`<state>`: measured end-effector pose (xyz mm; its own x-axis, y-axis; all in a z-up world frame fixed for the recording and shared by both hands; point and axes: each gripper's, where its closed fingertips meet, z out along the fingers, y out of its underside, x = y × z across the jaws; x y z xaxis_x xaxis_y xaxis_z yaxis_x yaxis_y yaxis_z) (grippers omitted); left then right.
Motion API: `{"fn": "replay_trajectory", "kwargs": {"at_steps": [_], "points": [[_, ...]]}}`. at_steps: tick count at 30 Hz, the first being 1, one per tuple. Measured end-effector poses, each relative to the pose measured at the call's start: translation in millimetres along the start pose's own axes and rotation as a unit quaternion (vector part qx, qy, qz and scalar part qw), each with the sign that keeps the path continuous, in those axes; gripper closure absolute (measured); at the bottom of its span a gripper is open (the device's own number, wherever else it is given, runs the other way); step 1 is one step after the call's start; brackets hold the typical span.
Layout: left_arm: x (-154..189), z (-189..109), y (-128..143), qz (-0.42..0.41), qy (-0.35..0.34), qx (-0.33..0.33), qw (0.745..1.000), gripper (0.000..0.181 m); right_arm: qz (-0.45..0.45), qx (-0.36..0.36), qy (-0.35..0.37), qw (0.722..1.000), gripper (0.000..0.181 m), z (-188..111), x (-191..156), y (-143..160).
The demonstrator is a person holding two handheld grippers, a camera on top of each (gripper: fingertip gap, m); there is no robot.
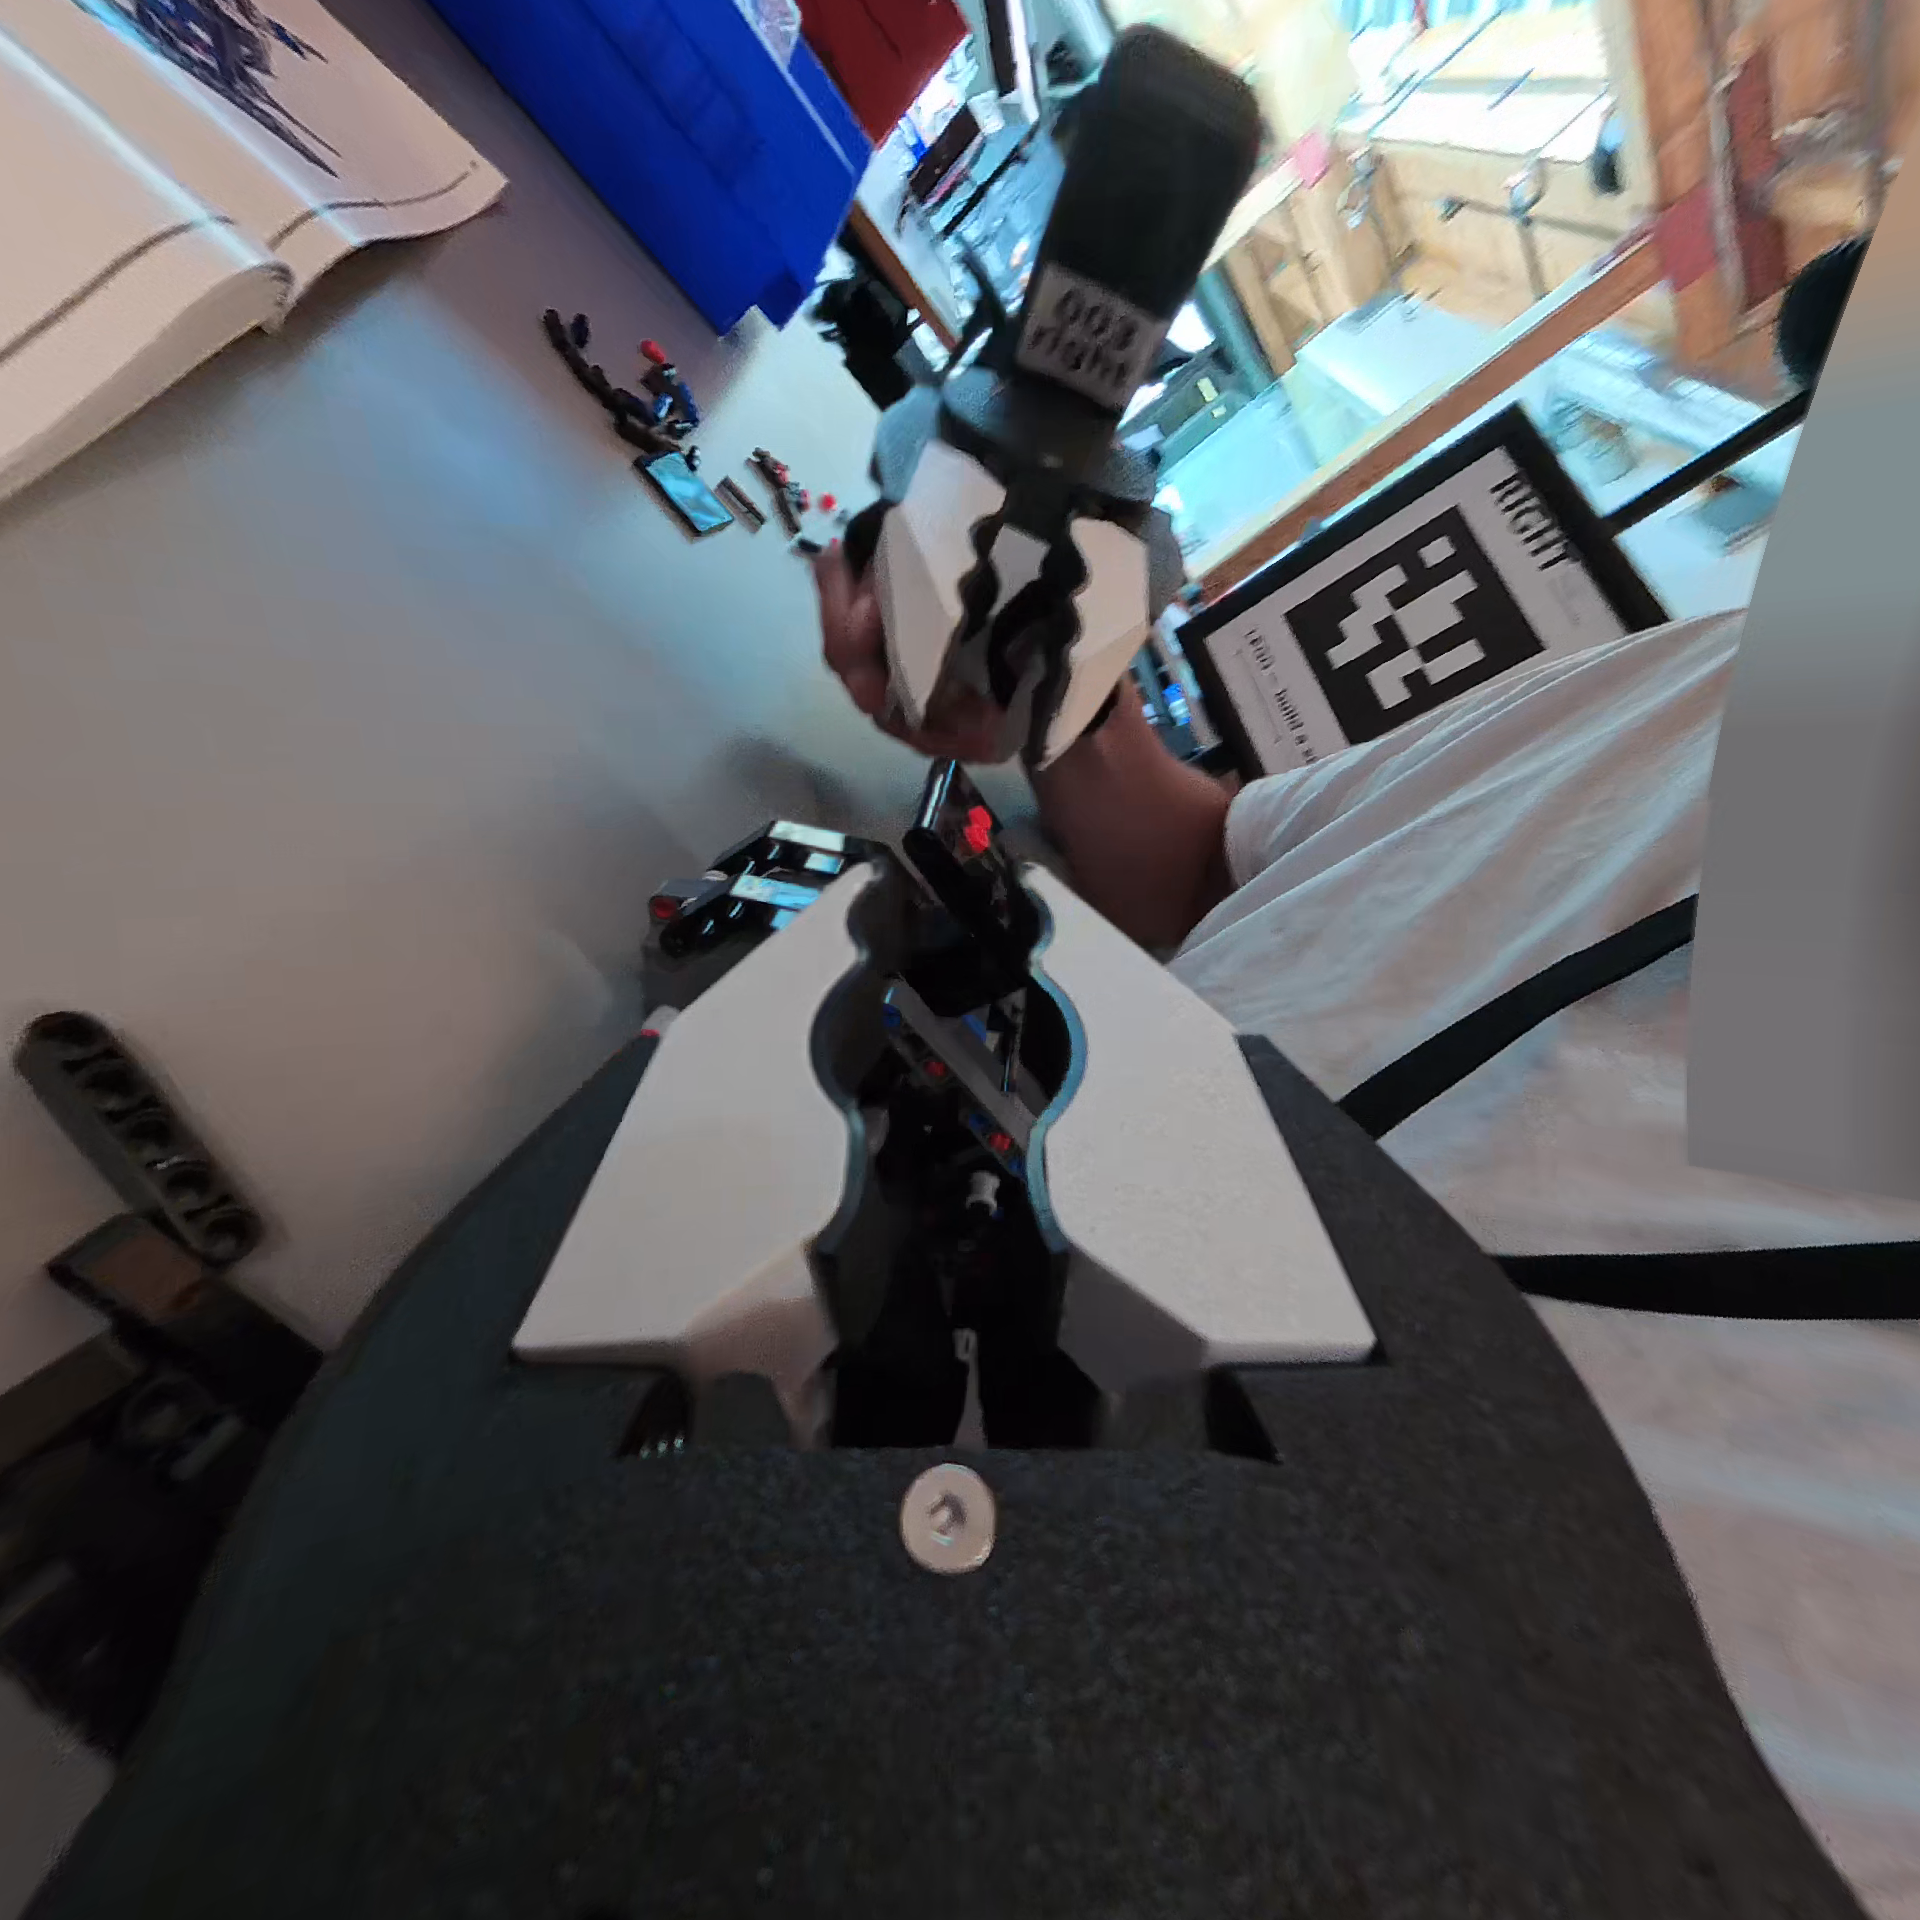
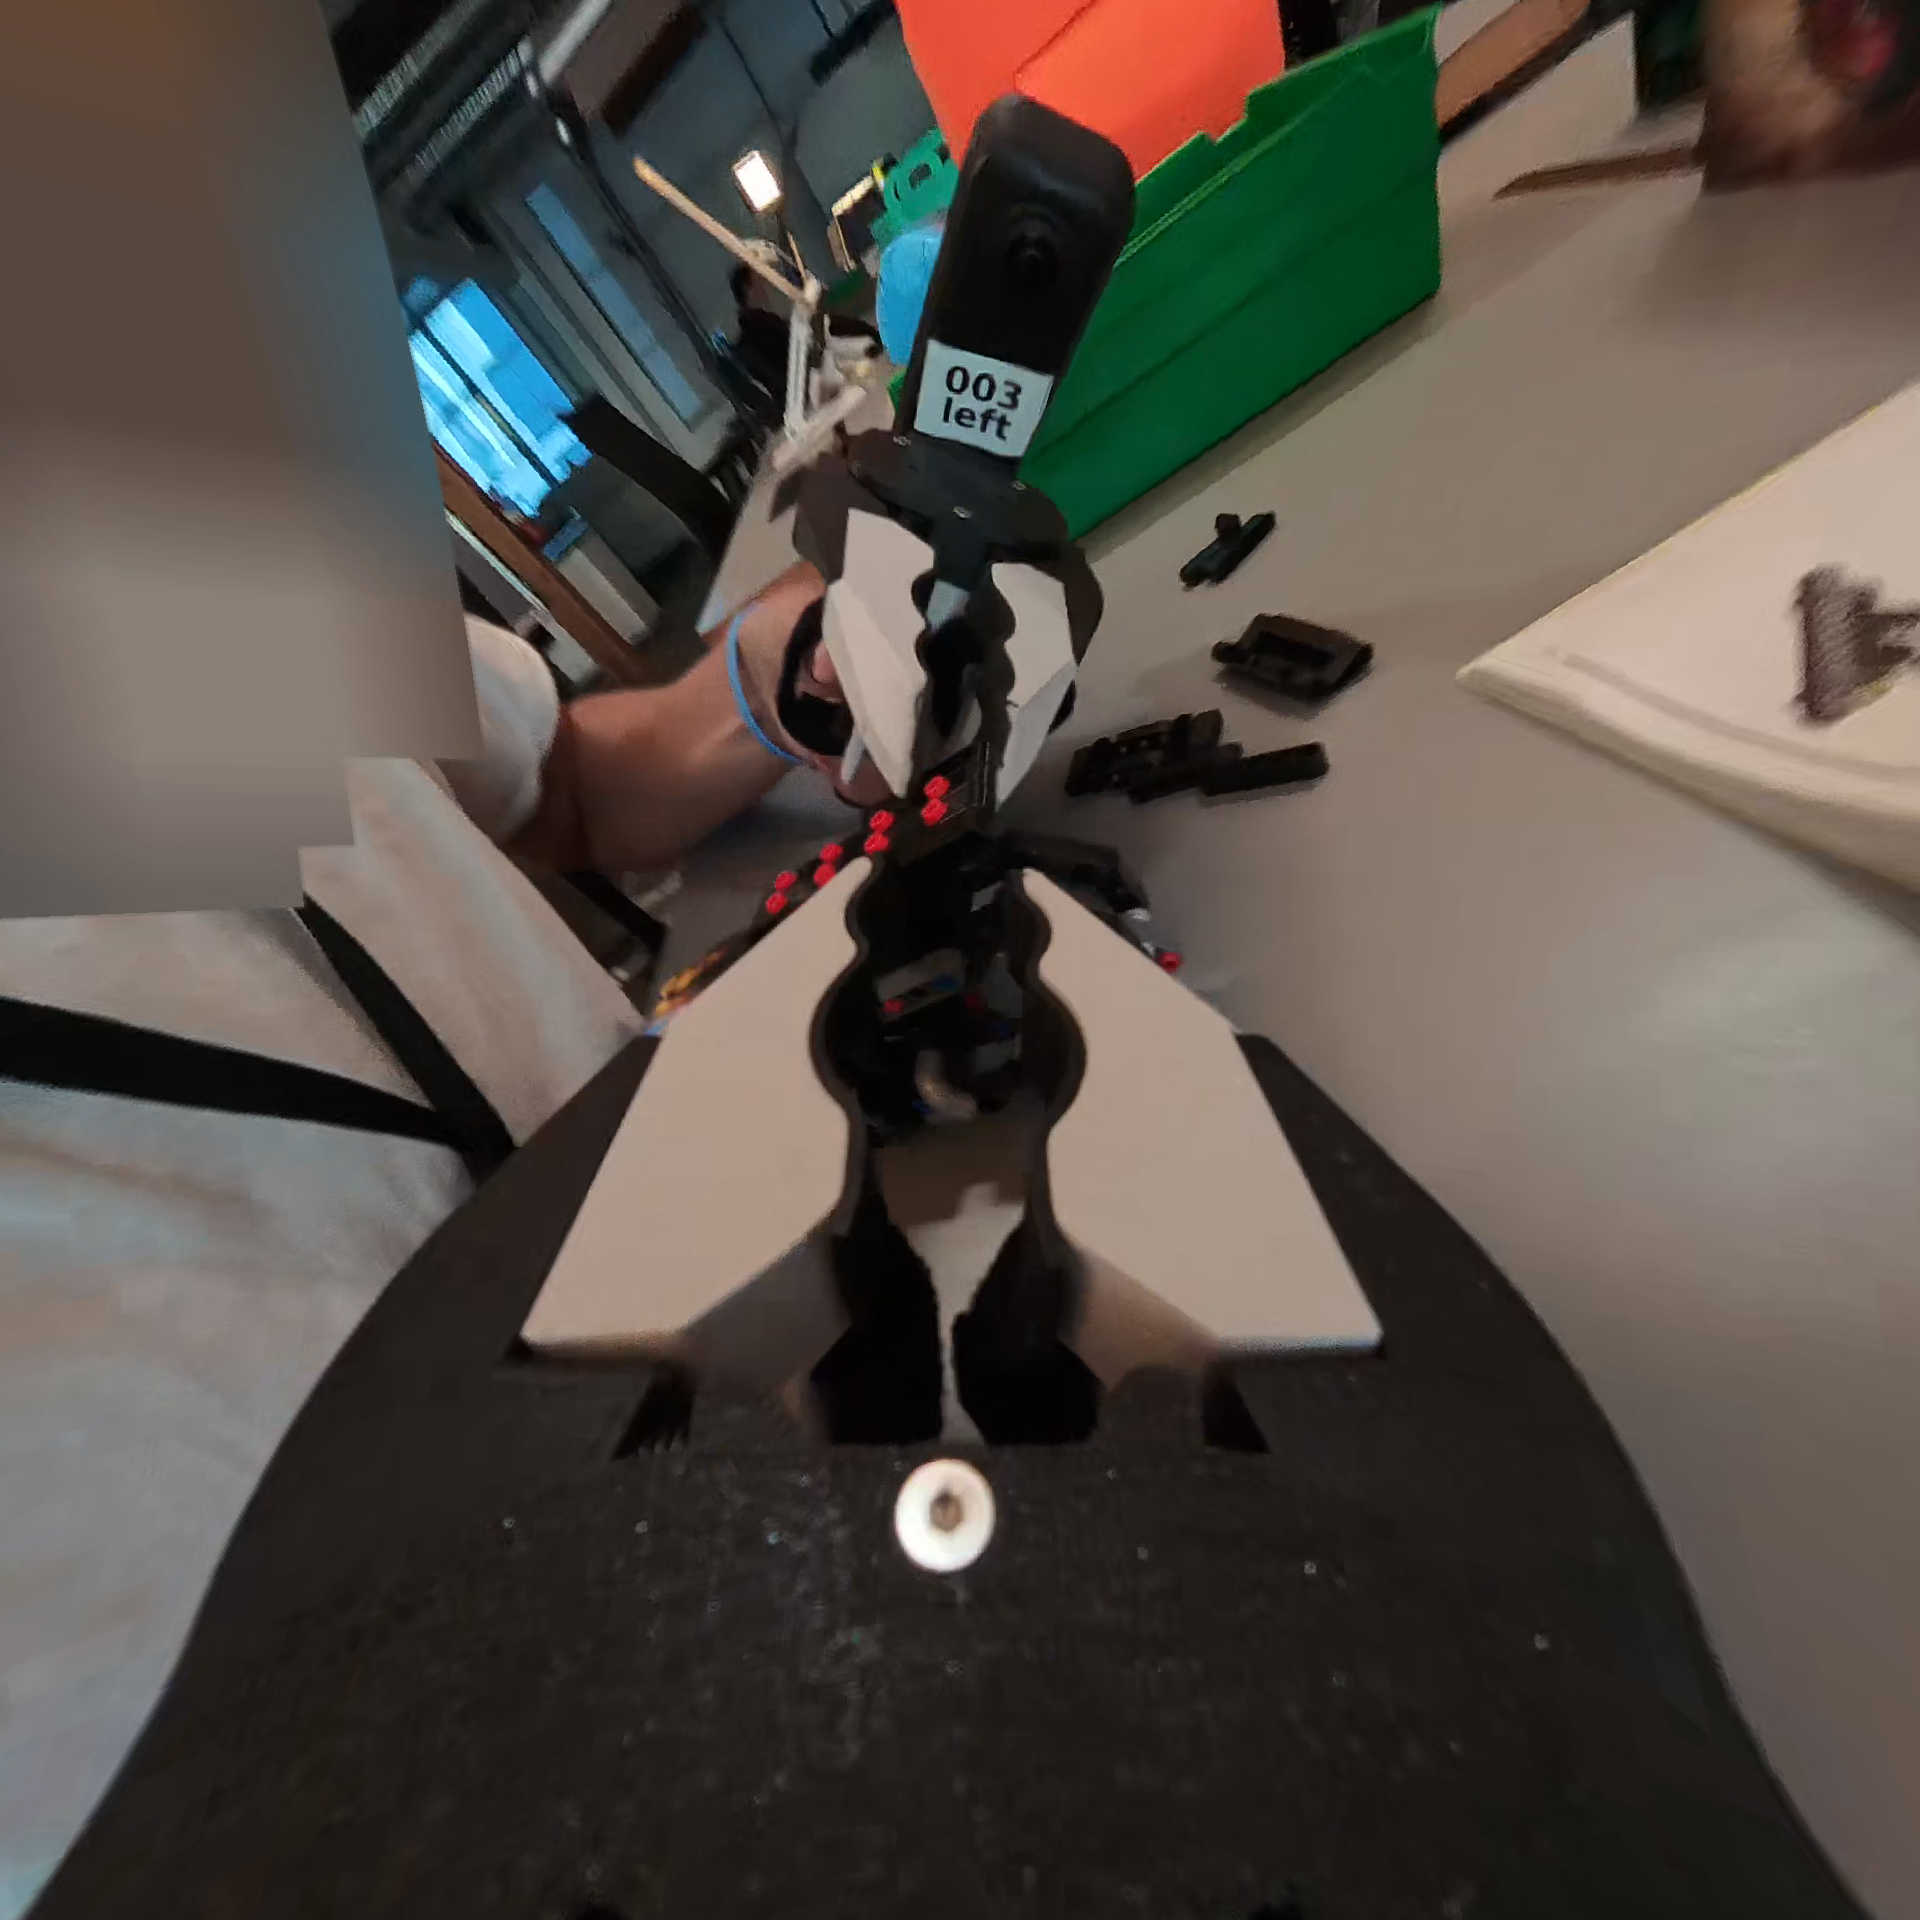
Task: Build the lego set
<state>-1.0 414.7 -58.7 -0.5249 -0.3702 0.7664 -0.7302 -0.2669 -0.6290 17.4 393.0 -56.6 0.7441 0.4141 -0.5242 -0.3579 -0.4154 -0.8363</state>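
Observation:
A black Lego assembly (image 1: 961, 940) with red pins and a grey beam hangs above the table between my two grippers, which face each other. My left gripper (image 1: 940, 894) is shut on one end of it. My right gripper (image 1: 977, 727) shows beyond it, tips pointing at me, held by a hand. In the right wrist view my right gripper (image 2: 940, 883) is shut on the assembly (image 2: 935, 997). A row of red pins (image 2: 831, 862) runs up to my left gripper (image 2: 925, 769), which is closed on the far end.
An open instruction booklet (image 1: 156, 208) (image 2: 1714, 675) lies on the grey table. Loose small pieces (image 1: 644, 405), a dark grey beam (image 1: 135, 1132) and black parts (image 2: 1195, 769) (image 2: 1288, 655) lie around. A blue bin (image 1: 675, 135), a green bin (image 2: 1247, 291) and a framed marker card (image 1: 1423, 592) stand at the edges.

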Motion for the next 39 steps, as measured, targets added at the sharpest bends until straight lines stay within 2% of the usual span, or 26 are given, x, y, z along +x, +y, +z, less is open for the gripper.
{"fn": "replay_trajectory", "kwargs": {"at_steps": [1,3,6,8,11,13,17,19,23,27,35,39], "points": [[0.2,-2.6,0.4,0.015,-0.021,-0.006,1.0,0.153,-0.047,-0.017,0.01,0.999,0.158,-4.7,-1.7,-1.9],[4.7,-8.5,2.7,0.047,-0.063,-0.014,0.997,0.147,-0.153,-0.094,0.022,0.984,0.145,-8.2,-6.9,3.5],[13.0,-14.4,17.6,0.1,-0.142,-0.034,0.984,0.143,-0.325,-0.216,0.026,0.92,0.127,-7.1,-10.4,9.4],[21.6,-16.0,28.6,0.122,-0.188,-0.042,0.974,0.14,-0.429,-0.29,0.022,0.855,0.128,-4.2,-5.3,7.8],[39.8,-17.3,37.2,0.124,-0.22,-0.027,0.967,0.139,-0.575,-0.372,-0.021,0.729,0.129,5.7,-6.1,2.6],[58.8,-18.0,35.5,0.119,-0.223,0.004,0.968,0.14,-0.611,-0.406,-0.079,0.674,0.129,15.8,-14.6,3.7],[106.2,-18.8,35.0,0.149,-0.239,0.051,0.958,0.14,-0.597,-0.482,-0.163,0.621,0.12,28.3,-18.7,16.6],[123.5,-18.8,44.7,0.178,-0.267,0.048,0.946,0.141,-0.61,-0.502,-0.171,0.589,0.127,32.9,-14.7,13.6],[139.3,-19.2,71.7,0.203,-0.311,0.026,0.928,0.144,-0.631,-0.514,-0.193,0.548,0.139,38.5,-15.6,10.9],[149.2,-12.7,84.7,0.188,-0.287,0.031,0.939,0.144,-0.636,-0.532,-0.206,0.52,0.143,38.0,-9.1,22.5],[137.0,-15.9,83.2,0.165,-0.28,0.034,0.945,0.145,-0.615,-0.544,-0.199,0.535,0.147,33.3,-5.4,22.3],[134.7,-12.6,76.0,0.171,-0.264,0.035,0.949,0.145,-0.599,-0.555,-0.175,0.55,0.147,14.5,5.9,18.5]]}}
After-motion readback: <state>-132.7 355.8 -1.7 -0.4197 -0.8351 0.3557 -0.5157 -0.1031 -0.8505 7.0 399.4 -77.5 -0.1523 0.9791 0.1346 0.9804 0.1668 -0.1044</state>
